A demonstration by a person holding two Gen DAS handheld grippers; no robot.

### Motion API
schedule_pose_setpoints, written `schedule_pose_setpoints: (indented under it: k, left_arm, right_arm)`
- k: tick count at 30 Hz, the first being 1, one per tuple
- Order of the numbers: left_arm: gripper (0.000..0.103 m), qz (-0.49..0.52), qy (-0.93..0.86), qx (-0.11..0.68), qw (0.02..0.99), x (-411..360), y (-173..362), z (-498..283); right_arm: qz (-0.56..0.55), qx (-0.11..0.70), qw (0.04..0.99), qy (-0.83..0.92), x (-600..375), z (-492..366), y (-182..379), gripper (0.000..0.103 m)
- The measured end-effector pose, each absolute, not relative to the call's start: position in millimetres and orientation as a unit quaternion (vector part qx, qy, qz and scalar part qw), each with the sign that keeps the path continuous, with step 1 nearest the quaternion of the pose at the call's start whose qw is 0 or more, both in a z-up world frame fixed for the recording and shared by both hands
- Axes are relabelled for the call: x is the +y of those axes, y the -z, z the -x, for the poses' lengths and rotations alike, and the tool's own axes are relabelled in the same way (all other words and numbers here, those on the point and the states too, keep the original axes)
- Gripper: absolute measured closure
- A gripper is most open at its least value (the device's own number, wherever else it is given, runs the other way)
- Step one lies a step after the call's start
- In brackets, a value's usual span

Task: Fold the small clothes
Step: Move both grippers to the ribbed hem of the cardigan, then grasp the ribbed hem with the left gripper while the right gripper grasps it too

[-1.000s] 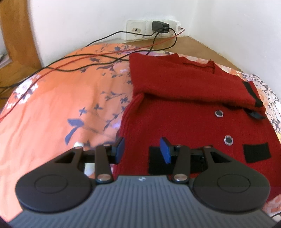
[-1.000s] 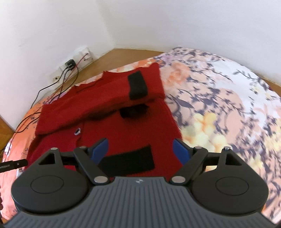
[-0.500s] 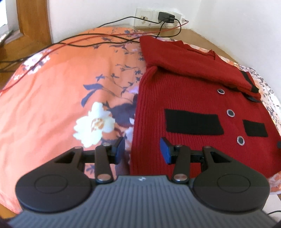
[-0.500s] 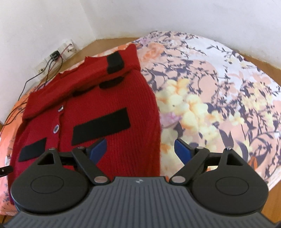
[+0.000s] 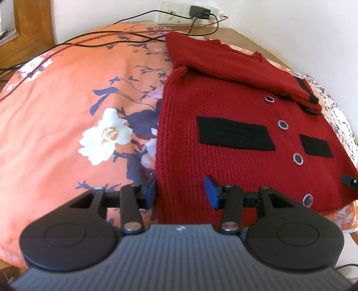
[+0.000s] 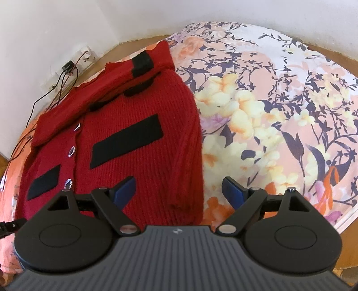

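A small red knitted cardigan (image 5: 235,156) (image 6: 138,161) with black pocket patches and round buttons lies flat on a floral sheet. Its sleeves are folded across the chest at the far end. My left gripper (image 5: 181,192) is open over the garment's near left hem corner, the red edge between its blue pads. My right gripper (image 6: 179,190) is open wide over the near right hem corner, with knit and sheet between its fingers. Neither holds cloth. The tip of the right gripper shows at the left view's right edge (image 5: 349,180).
The floral sheet (image 5: 67,125) (image 6: 279,116) covers a table whose wooden edge (image 6: 349,241) shows at the near right. Black and red cables (image 5: 116,37) run over the far left of the sheet to a wall socket strip (image 5: 197,14). White walls meet behind the cardigan.
Both grippers have drawn back from over the cardigan's middle to its near hem, so the whole garment now shows. Their jaws stayed open. The cardigan has not moved.
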State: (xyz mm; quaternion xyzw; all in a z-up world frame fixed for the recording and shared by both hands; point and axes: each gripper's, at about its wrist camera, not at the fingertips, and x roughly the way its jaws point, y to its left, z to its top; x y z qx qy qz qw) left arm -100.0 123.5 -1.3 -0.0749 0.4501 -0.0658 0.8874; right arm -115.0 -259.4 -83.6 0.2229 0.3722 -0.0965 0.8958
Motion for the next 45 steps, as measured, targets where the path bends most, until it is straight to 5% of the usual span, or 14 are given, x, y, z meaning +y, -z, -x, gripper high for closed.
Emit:
schedule_pose_setpoints:
  k: [12,20,26,28,45]
  left_arm:
    - [0.047,0.055,0.077,0.448,0.889,115.8,3.5,97.5]
    - [0.057,0.056,0.095,0.445,0.889,113.5,3.6,99.0]
    - [0.082,0.075,0.090,0.440,0.890,117.1,3.5,93.0]
    - [0.092,0.092,0.087,0.439,0.890,122.3,2.6,91.8]
    - [0.093,0.162,0.118,0.398,0.895,127.9,-33.2,83.5]
  right_arm:
    - [-0.234,0.356,0.899,0.097,-265.4,119.1,85.2,0.024]
    - [-0.236,0.355,0.899,0.104,-271.6,116.3,82.0,0.066]
    - [-0.274,0.339,0.895,0.101,-281.5,114.9,80.8,0.090]
    - [-0.283,0.329,0.896,0.095,-283.0,115.1,78.3,0.092]
    - [-0.304,0.262,0.914,0.069,-285.6,108.1,46.1,0.093]
